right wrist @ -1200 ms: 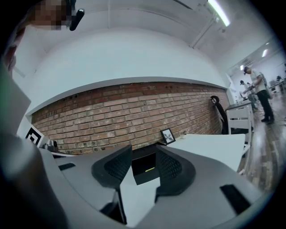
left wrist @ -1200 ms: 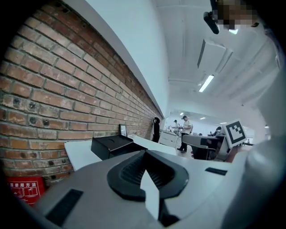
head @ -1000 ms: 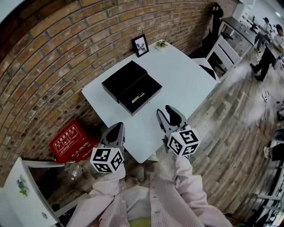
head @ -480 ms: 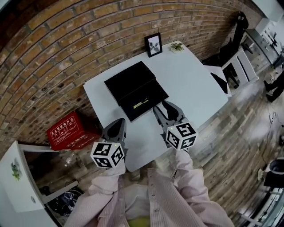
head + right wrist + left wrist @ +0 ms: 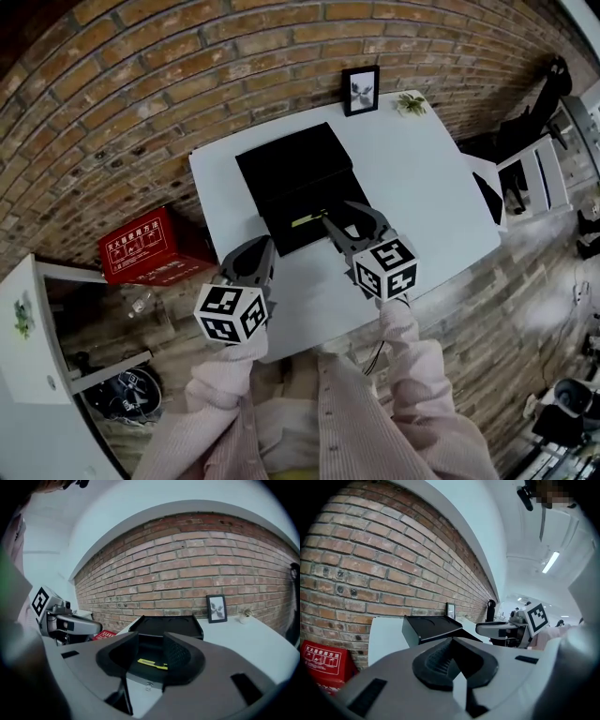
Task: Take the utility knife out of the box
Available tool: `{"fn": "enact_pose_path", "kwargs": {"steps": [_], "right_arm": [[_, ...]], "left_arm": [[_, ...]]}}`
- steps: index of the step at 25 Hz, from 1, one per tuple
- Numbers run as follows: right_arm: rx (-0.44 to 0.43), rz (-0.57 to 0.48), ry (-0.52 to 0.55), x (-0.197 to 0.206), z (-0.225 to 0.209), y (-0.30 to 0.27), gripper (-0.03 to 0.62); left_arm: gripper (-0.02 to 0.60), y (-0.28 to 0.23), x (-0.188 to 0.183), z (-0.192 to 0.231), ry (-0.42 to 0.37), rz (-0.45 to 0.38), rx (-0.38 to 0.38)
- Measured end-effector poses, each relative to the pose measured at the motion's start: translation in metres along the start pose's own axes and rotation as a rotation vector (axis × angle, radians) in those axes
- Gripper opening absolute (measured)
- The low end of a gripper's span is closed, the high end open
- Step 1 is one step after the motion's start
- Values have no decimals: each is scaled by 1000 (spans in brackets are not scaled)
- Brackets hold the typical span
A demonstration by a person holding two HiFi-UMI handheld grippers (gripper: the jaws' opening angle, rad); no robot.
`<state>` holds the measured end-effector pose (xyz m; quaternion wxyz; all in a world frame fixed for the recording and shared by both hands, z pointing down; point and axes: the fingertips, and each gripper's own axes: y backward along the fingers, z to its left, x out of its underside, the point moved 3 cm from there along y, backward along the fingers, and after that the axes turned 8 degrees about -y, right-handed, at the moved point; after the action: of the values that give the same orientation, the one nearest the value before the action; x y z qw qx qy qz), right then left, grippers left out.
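Black box (image 5: 281, 187) stood open on the white table (image 5: 427, 192), toward the far-left corner. Its lid (image 5: 291, 155) lay on the side toward the brick wall (image 5: 169, 84). Utility knife (image 5: 307, 220), yellow, lay flat in the tray half of the box, the half nearer the table's front edge. Knife not gripped by either tool.

Right gripper (image 5: 349, 218): held over the front-right part of the tray. Fingers (image 5: 180, 656) spread wide apart, nothing held. In the right gripper view the knife showed through the gap between the two fingers. It lay crosswise on the tray floor just past the tips. No contact with the knife was visible.

Left gripper (image 5: 251, 255): held over the table close to its left edge, just beside the box's front-left corner and apart from it. Fingers (image 5: 438, 660) pressed together, nothing between them. The left gripper view looked past the box toward the far edge, with the right gripper at the right of that view.

Other items: a picture frame (image 5: 361, 90) stood at the table's far edge against the wall. A small potted plant (image 5: 411, 103) sat near the far-right corner. A red case (image 5: 141, 246) lay on the floor below the table's left edge, next to the wall.
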<state>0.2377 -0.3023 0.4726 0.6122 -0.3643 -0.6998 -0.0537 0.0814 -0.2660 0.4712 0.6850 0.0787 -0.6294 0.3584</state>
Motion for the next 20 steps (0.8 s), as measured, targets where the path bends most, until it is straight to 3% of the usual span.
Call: {"fn": "enact_pose_path", "kwargs": {"steps": [7,15,20], "right_arm": [[-79,134,104,11,-2,-31,147],[-205,402,345,25,-5,-64,147],[-286,542,442,40,-5,-77,147]], "left_arm": [[-8,-16,5,13,28,6,-5],[-8,-32,11,23,58,26,18],[-8,-39,14,26,67,42,23]]}}
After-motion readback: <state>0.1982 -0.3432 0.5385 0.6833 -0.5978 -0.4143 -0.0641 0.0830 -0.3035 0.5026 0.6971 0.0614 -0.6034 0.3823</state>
